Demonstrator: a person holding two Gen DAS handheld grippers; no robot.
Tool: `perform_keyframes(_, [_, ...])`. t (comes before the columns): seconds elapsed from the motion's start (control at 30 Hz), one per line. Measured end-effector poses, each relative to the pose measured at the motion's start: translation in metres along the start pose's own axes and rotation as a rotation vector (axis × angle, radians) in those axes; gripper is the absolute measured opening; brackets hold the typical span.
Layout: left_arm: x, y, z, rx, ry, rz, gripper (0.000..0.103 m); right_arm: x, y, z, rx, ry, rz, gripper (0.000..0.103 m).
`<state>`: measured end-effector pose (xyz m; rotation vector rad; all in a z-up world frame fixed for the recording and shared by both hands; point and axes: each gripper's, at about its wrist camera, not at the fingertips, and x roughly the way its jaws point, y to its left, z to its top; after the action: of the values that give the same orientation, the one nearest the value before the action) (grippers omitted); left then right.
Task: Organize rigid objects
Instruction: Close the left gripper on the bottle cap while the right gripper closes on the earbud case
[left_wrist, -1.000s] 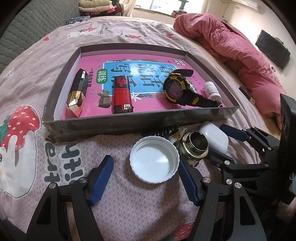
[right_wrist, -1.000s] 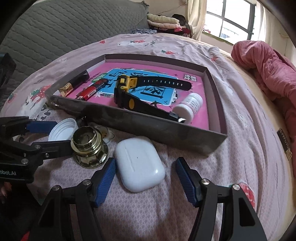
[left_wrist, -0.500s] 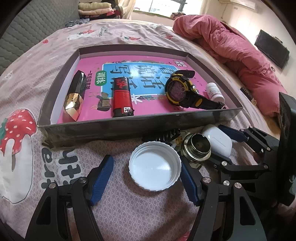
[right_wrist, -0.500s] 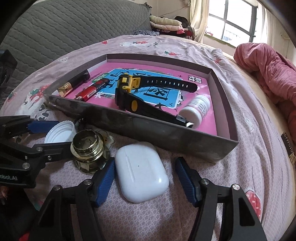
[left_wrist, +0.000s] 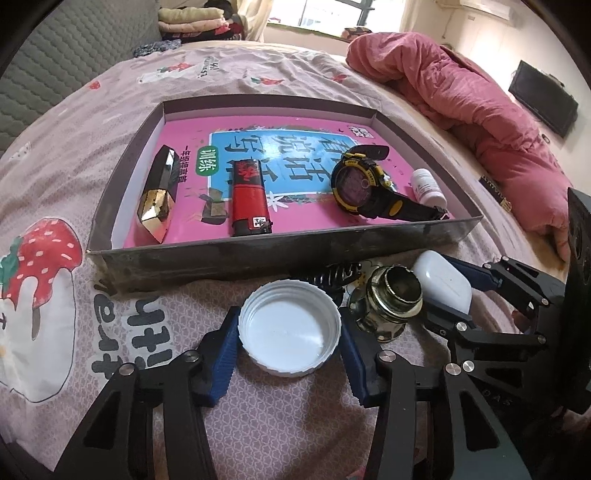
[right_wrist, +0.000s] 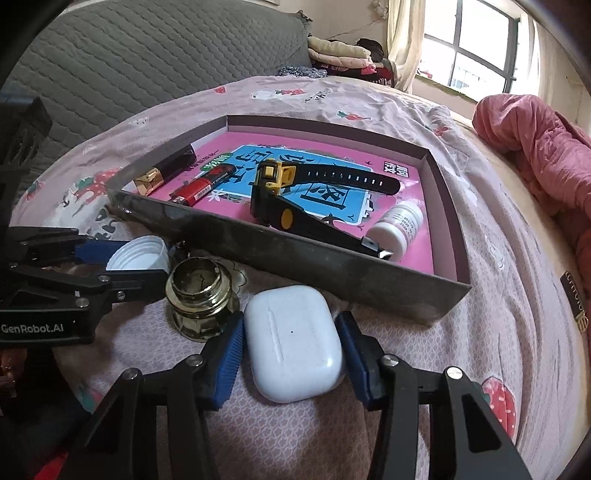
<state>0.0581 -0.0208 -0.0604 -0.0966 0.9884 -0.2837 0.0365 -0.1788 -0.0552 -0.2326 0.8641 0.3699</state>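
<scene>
A white round cap lies open side up on the bedsheet, between the blue pads of my left gripper. Its jaws are closing and both pads touch the cap's rim. A white earbud case lies flat between the pads of my right gripper. Those jaws are closing too, with the pads against the case's two sides. Just beyond stands the grey tray, lined with a pink book, holding a gold-and-black lipstick, a red lighter, a yellow-and-black watch and a small white bottle.
A brass-coloured jar stands between the two grippers, close to the earbud case. A black hair claw lies against the tray's front wall. A pink quilt is heaped at the right, and a grey padded headboard rises behind.
Both grippers' jaws have narrowed from wide open onto the cap and the earbud case. Neither object has moved on the sheet, and the hands stayed about where they were.
</scene>
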Motion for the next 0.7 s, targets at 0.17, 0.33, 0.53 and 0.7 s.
perform_keyframes(0.17, [-0.01, -0.002, 0.0, 0.008, -0.022, -0.014, 0.051, -0.008, 0.0, 0.001, 0.023, -0.013, 0.012, 0.05])
perform_keyframes(0.33, [-0.025, -0.005, 0.001, 0.021, -0.061, -0.003, 0.051, -0.02, -0.002, 0.0, 0.044, -0.034, 0.012, 0.05])
perform_keyframes(0.53, [-0.042, -0.004, 0.001, 0.034, -0.103, 0.019, 0.051, -0.037, -0.005, 0.004, 0.075, -0.079, 0.007, 0.05])
perform_keyframes(0.7, [-0.053, -0.002, 0.001, 0.038, -0.127, 0.041, 0.051, -0.043, -0.006, 0.006, 0.089, -0.095, 0.007, 0.05])
